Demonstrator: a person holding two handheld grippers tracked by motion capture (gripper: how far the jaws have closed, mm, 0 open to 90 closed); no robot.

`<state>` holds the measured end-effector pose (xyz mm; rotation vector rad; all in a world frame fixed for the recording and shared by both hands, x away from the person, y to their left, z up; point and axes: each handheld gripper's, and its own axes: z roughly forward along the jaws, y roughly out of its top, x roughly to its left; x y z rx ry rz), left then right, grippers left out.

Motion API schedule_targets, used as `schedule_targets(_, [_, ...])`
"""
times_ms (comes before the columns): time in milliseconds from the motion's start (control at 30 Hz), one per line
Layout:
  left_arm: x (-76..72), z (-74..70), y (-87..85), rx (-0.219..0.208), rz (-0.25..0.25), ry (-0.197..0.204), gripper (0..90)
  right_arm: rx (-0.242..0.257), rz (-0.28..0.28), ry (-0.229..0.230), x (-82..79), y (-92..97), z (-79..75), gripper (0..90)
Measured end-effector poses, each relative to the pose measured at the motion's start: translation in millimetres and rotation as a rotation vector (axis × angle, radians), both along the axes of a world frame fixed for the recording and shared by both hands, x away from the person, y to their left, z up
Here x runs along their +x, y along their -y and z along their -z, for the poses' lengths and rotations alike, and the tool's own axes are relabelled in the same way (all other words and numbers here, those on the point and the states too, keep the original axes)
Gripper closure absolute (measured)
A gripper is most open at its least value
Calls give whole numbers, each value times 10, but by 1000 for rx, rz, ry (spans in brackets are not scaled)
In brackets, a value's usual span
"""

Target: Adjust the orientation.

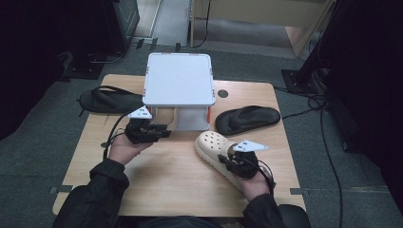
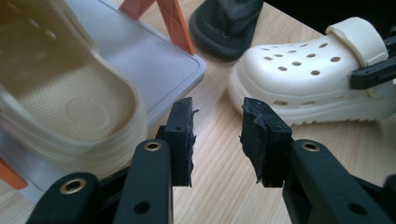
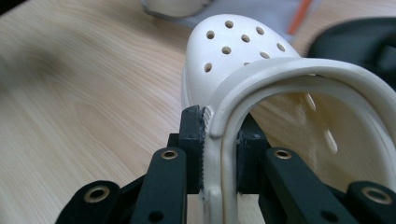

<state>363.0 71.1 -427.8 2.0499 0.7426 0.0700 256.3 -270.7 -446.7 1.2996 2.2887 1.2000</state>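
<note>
Two grippers are working at the table (image 1: 95, 156) in front of the white rack (image 1: 178, 78). The right gripper (image 1: 234, 160) is clamping the rim of the cream clog (image 1: 214, 145), which is lying on the table just right of the rack's foot. The right gripper view is showing this grip closely: both pads are pressing on the clog (image 3: 233, 51) wall near its strap (image 3: 299, 79), one outside, one inside.

The left gripper (image 1: 161, 132) is sitting at the rack's front left, jaws partly apart and holding nothing. The left gripper view is showing bare tabletop between its pads (image 2: 182, 135), with a second cream clog (image 2: 70, 93) resting on the rack's lower shelf (image 2: 154, 65) just beside the left pad; contact cannot be told. That view is also showing the first clog (image 2: 303, 74) beyond the jaws.

The high view is adding two black sandals: one (image 1: 109, 99) left of the rack, one (image 1: 247, 118) right of it.
</note>
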Motion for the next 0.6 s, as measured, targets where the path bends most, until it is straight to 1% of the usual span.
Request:
schedule_targets(33, [0,0,0,0,0,0,665,0,0,0,0,0,0,767])
schedule_targets(67, [-11,19,31,9,5,-1,669,10,-20,4,47,-119,2,767])
schedule_targets(133, [-29,52,48,6,0,-2,674,11,-43,11,101,-245,16,766])
schedule_targets(167, [-29,52,48,6,0,-2,676,11,-43,11,101,-245,16,766])
schedule_targets(200, [-32,74,55,17,3,-7,676,8,-49,11,119,-290,20,765])
schedule_targets(233, [-37,93,63,29,2,-4,676,5,-58,15,150,-360,26,765])
schedule_targets(267, [-39,123,62,33,-1,-9,679,6,-71,19,189,-454,35,763])
schedule_targets(300, [-40,135,57,28,-2,-13,682,5,-75,19,200,-498,39,760])
schedule_targets(333, [-44,153,57,22,-2,-20,685,1,-78,22,211,-526,45,757])
schedule_targets(400, [-59,191,70,37,-4,-15,688,7,-89,14,243,-585,74,757])
schedule_targets(433, [-59,191,70,37,-4,-15,691,7,-89,14,243,-585,74,757])
schedule_targets(467, [-69,230,82,37,-1,-27,692,9,-94,15,258,-628,104,758])
schedule_targets(500, [-69,230,82,37,-1,-27,692,14,-95,13,256,-641,112,757])
schedule_targets(533, [-89,250,99,47,-4,-24,693,16,-103,11,256,-646,117,746])
schedule_targets(567, [-89,250,99,47,-4,-24,694,16,-103,11,256,-646,117,746])
schedule_targets(600, [-94,255,98,49,-2,-20,694,15,-112,8,248,-651,122,721])
